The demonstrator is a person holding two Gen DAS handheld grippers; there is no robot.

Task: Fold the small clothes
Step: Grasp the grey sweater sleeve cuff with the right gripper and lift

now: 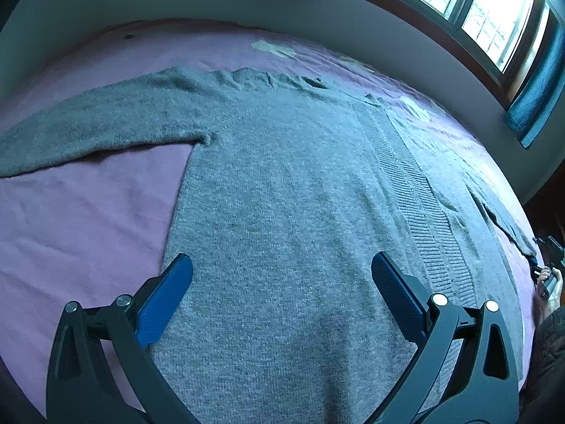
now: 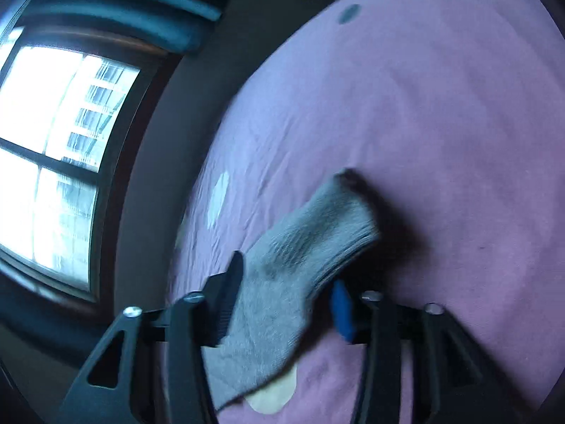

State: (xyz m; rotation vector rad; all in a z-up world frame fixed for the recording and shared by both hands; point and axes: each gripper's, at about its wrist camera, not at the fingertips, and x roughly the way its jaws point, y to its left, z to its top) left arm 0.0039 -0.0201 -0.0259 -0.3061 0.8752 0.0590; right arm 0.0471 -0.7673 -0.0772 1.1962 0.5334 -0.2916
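- My left gripper (image 1: 281, 272) hangs over the grey cardigan (image 1: 282, 183) with its blue-padded fingers (image 1: 166, 296) spread wide apart, gripping nothing.
- The cardigan lies spread flat on the bed (image 1: 77, 219), which has a pink sheet; one sleeve (image 1: 91, 130) stretches out to the left, and the ribbed button band (image 1: 416, 205) runs down its right part.
- My right gripper (image 2: 287, 282) is clamped on a grey sock (image 2: 282, 275); the ribbed cuff end (image 2: 349, 208) sticks up past the fingertips, the rest droops below the jaws.
- This right wrist view is motion-blurred, so I cannot tell whether the sock touches the sheet.
- A window (image 1: 494, 10) with teal curtains (image 1: 540, 84) sits behind the bed.
- Pale patches (image 2: 272, 395) mark the sheet beneath the sock.
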